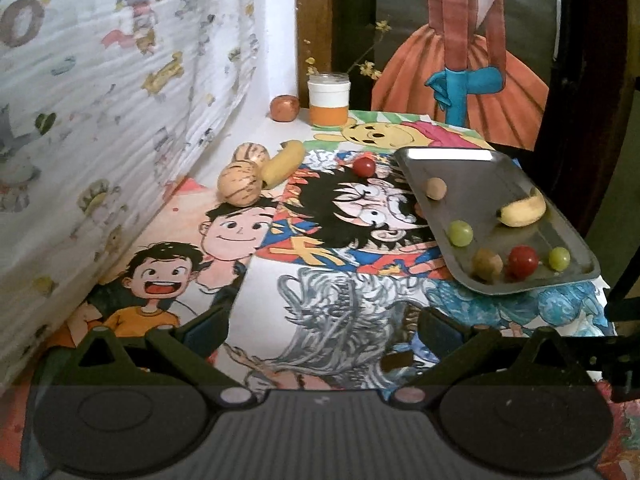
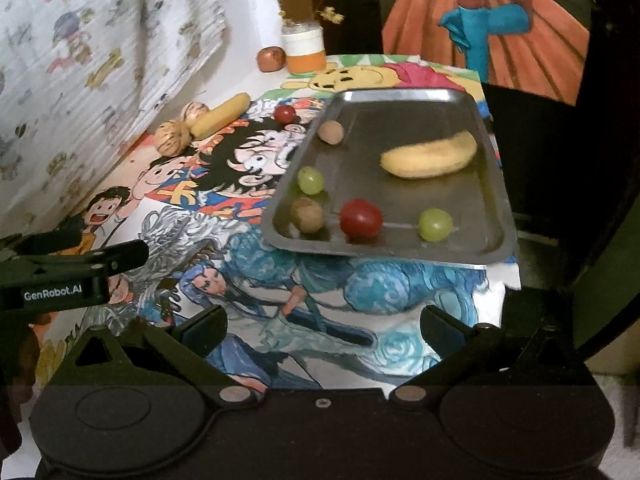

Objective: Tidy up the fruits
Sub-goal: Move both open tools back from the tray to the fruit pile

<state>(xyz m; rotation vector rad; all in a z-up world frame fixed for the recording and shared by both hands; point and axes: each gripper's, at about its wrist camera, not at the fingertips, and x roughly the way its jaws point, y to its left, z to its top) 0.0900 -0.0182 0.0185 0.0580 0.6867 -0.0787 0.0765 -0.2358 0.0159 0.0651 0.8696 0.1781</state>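
The metal tray [image 2: 494, 200] sits at the right side of the picture-covered table [image 1: 256, 292] and holds six pieces: a banana [image 2: 430, 158], a red fruit [image 2: 361, 218], two green grapes [image 2: 310, 179] [image 2: 435, 224] and two brown round fruits [image 2: 331, 132] [image 2: 307, 215], all lying apart from one another. Four pieces are not yet gathered: a second banana [image 1: 283, 164] lying against two striped tan fruits [image 1: 240, 184] [image 1: 250, 154] near the cloth-draped wall, and a small red fruit [image 1: 364, 166] just beside the tray's far left corner. A reddish fruit [image 1: 284, 108] stands beside a jar [image 1: 329, 99] at the back; whether it belongs to the task cannot be told. The left gripper [image 1: 320, 330] and right gripper [image 2: 322, 326] both hang low at the near edge with fingers spread and nothing between them. Judgement: collection is a little past halfway, between picks. The next move calls for a long forward reach, probably with the left gripper, to the left-hand cluster; the rounded fruits may roll when pinched.
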